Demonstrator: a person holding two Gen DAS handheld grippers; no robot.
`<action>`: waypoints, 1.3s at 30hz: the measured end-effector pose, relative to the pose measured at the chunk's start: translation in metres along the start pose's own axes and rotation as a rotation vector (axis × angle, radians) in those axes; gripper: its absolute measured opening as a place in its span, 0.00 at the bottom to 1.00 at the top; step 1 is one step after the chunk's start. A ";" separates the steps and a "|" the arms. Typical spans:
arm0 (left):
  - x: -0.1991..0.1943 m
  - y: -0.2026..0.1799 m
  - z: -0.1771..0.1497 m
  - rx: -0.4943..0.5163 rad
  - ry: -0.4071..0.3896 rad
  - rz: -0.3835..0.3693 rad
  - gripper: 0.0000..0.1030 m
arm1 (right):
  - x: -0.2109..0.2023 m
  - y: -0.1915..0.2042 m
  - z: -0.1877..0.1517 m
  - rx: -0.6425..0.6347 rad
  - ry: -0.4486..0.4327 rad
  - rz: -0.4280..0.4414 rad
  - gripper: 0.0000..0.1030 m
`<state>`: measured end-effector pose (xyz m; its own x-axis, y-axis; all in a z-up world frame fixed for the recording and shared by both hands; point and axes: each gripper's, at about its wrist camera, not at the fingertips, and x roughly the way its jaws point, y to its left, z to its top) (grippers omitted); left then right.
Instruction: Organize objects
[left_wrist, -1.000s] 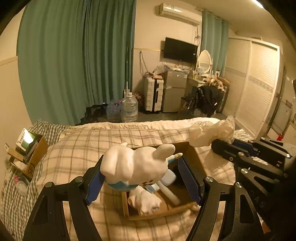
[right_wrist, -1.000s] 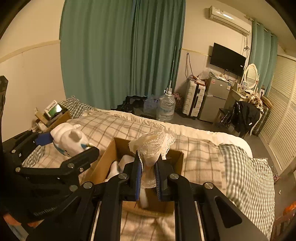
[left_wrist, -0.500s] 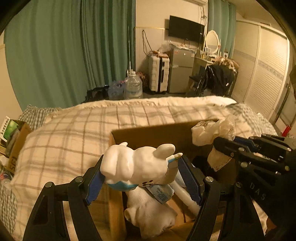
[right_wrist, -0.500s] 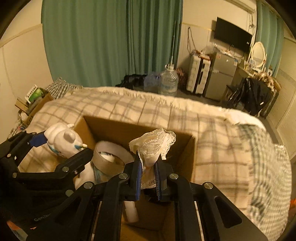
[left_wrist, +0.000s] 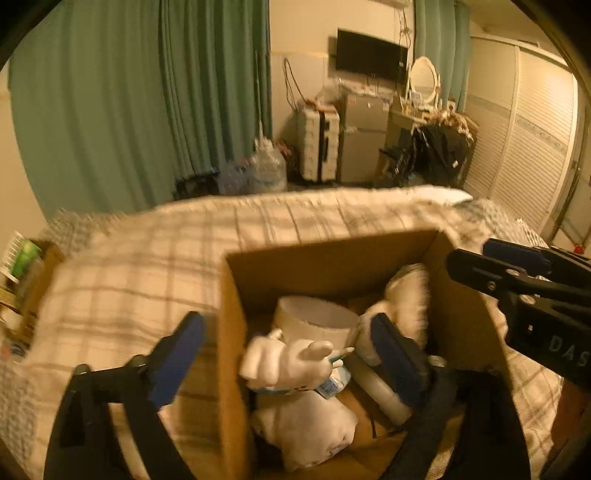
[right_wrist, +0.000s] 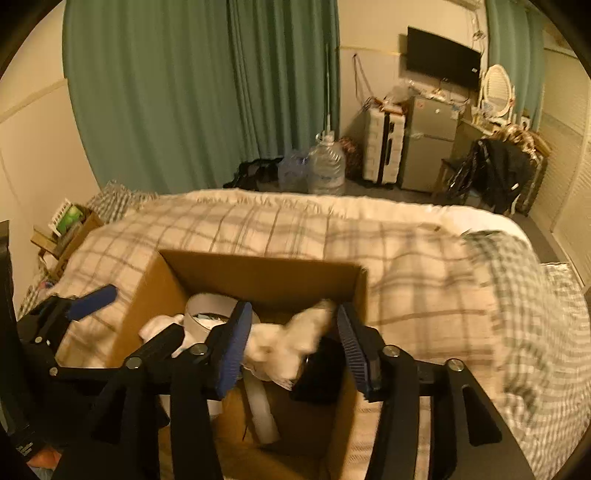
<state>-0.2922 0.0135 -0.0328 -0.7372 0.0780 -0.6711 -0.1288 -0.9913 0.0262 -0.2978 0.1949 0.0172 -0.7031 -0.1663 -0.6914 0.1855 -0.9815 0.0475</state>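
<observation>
resting on the plaid bedspread (right_wrist: 258, 229), the cardboard box (right_wrist: 258, 273) is the landmark. left gripper (left_wrist: 288, 354) straddles its left wall, jaws spread; white plush toy (left_wrist: 291, 363) lies loose inside. right gripper (right_wrist: 291, 343), jaws parted, over its right interior; lace cloth (right_wrist: 288, 343) sits free between. bedspread bare beyond its far rim.

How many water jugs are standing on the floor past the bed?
2: a big clear jug by the green curtain, and a smaller one touching its left side. More may be hidden behind the bed.
</observation>
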 end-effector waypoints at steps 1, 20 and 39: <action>-0.010 -0.001 0.003 0.003 -0.016 -0.001 0.94 | -0.012 0.001 0.002 0.002 -0.014 -0.001 0.51; -0.241 0.017 0.018 -0.018 -0.357 -0.022 1.00 | -0.267 0.024 -0.006 0.009 -0.346 -0.145 0.96; -0.194 0.012 -0.100 -0.068 -0.393 0.041 1.00 | -0.165 0.011 -0.132 0.034 -0.405 -0.183 1.00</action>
<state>-0.0841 -0.0244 0.0235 -0.9401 0.0597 -0.3357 -0.0595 -0.9982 -0.0110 -0.0894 0.2239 0.0368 -0.9358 -0.0072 -0.3525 0.0156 -0.9997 -0.0211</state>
